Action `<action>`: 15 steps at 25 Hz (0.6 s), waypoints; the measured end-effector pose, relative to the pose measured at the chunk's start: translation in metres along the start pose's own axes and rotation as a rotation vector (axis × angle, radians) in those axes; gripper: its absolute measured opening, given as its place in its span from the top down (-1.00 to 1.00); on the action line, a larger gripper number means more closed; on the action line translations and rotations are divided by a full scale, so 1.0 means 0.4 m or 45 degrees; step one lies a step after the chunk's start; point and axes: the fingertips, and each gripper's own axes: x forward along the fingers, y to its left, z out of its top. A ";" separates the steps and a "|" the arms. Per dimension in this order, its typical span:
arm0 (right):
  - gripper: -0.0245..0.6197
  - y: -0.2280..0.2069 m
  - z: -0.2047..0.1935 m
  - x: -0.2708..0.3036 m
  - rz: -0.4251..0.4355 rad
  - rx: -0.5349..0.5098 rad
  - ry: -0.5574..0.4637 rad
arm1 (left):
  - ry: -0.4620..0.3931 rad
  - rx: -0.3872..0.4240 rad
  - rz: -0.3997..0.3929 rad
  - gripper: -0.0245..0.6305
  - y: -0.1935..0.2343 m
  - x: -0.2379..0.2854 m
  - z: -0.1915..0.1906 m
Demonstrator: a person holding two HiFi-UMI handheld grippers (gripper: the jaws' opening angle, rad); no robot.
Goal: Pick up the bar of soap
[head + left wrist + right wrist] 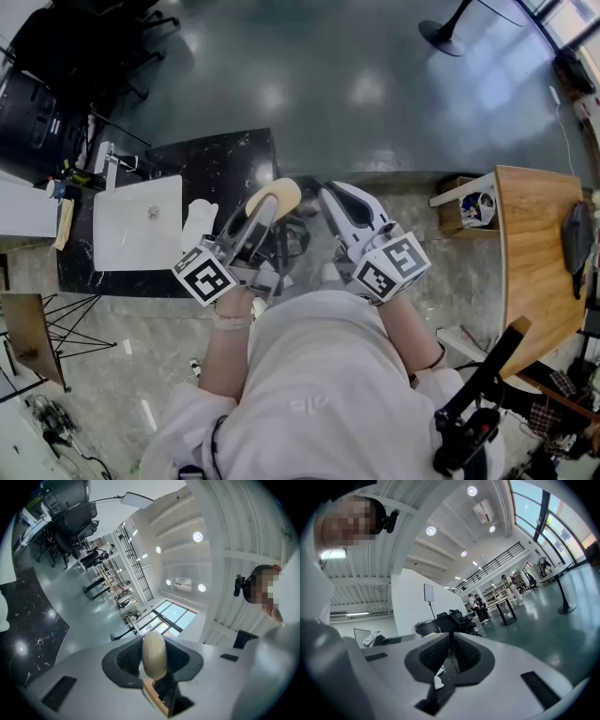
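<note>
Soap bar point(154, 651) | pinched between left claw point(154, 663) jaws (edge-on)

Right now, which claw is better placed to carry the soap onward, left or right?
Left. The left claw already clamps the soap, lifted off the counter, on the side nearer the sink. The right claw is shut and empty, so it would probably need a handover first.
</note>
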 end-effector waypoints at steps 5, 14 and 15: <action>0.78 0.003 -0.008 0.020 0.003 0.000 0.012 | -0.003 -0.022 0.007 0.58 0.021 -0.005 0.009; 0.82 0.014 -0.026 0.055 0.025 -0.105 0.054 | -0.002 -0.031 0.019 0.58 0.043 -0.005 0.025; 0.82 0.015 -0.026 0.059 0.026 -0.105 0.054 | -0.001 -0.034 0.020 0.58 0.046 -0.004 0.026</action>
